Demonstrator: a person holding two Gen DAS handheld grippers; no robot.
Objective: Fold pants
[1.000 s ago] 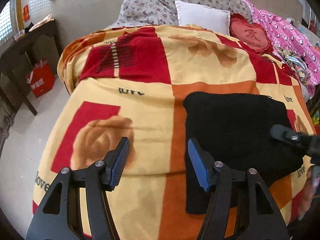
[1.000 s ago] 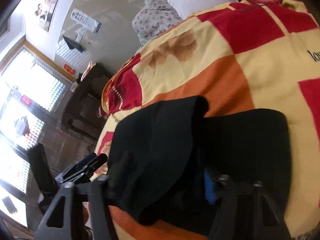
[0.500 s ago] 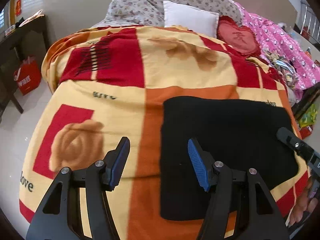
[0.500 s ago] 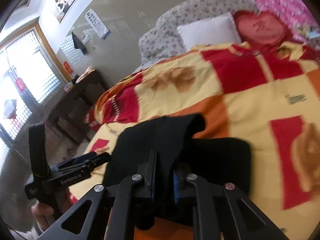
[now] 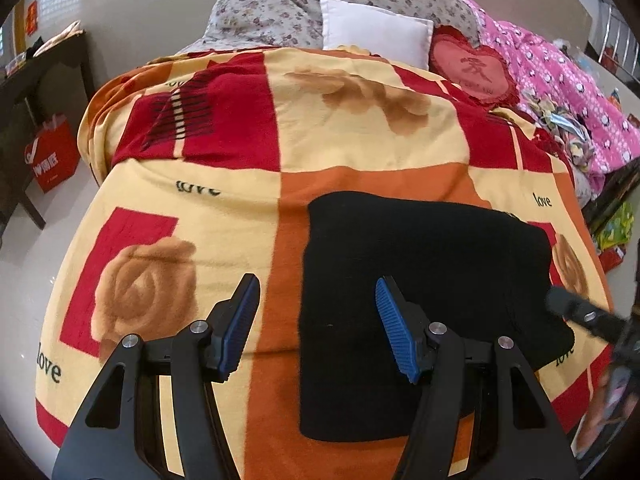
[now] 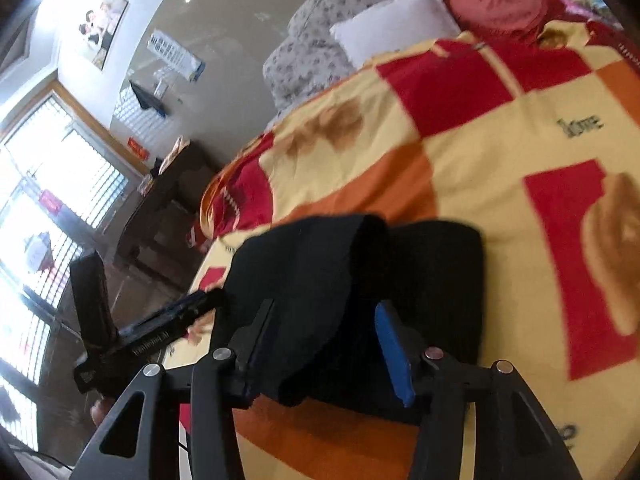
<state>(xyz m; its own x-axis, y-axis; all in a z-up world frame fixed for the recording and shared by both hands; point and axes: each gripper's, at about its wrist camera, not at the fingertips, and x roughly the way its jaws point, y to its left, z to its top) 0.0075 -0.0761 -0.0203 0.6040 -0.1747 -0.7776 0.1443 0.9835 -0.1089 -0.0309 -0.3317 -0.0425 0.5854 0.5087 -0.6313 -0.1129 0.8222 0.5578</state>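
Observation:
The black pants (image 5: 424, 280) lie folded into a flat rectangle on the patterned blanket (image 5: 224, 208), near the bed's front right. My left gripper (image 5: 316, 328) is open and empty, above the blanket at the pants' left edge. My right gripper (image 6: 324, 344) is open over the near edge of the pants (image 6: 332, 280), with a raised fold of black cloth lying between its jaws. The right gripper's tip shows at the right edge of the left wrist view (image 5: 580, 312). The left gripper shows at the left of the right wrist view (image 6: 152, 336).
A white pillow (image 5: 376, 28), a red heart cushion (image 5: 476, 68) and a pink quilt (image 5: 568, 80) lie at the bed's head and right side. A dark wooden table (image 5: 36, 92) and a red bag (image 5: 50, 160) stand on the floor to the left.
My right gripper was shut on the pants' fold half a second ago and has opened. The left gripper stayed open and shifted slightly over the bed.

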